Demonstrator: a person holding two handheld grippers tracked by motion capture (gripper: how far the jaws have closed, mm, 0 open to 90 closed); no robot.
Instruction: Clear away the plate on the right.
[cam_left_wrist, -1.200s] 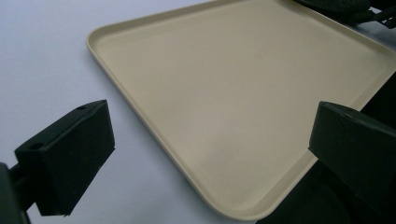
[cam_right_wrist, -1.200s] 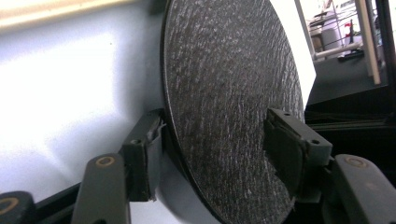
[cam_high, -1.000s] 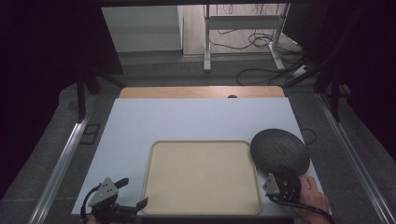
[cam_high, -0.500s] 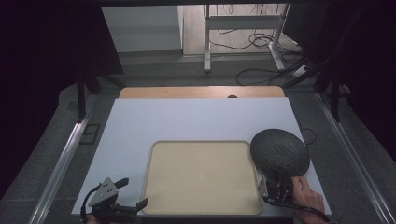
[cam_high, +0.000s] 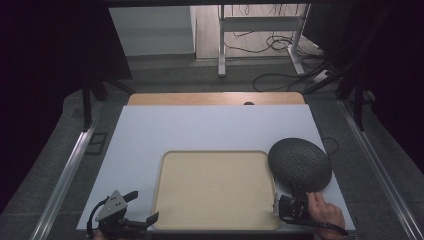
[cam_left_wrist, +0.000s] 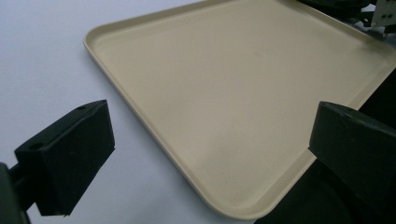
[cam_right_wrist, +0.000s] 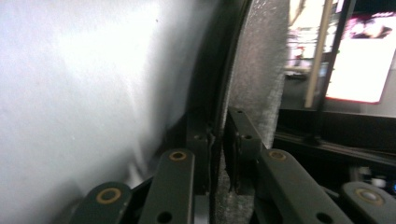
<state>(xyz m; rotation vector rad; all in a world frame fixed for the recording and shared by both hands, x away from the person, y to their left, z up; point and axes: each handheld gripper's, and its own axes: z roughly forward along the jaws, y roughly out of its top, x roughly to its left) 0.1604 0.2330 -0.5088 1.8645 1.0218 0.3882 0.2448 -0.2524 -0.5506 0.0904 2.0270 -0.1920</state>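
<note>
Right tongs (cam_high: 294, 198) pinch dark plate (cam_high: 300, 163) rim — contact edge blurred.

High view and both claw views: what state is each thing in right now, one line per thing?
Dark round plate: on the white mat, right of the tray, its near rim pinched by the right claw.
Beige tray: flat on the mat, nothing in it.
Right claw: jaws have just been closing, now shut on the plate's rim.
Left claw: open, holding nothing, beside the tray's near left corner.
White mat: lying flat on the table.

Beige tray (cam_high: 215, 190) on white tabletop (cam_high: 210, 127)
</note>
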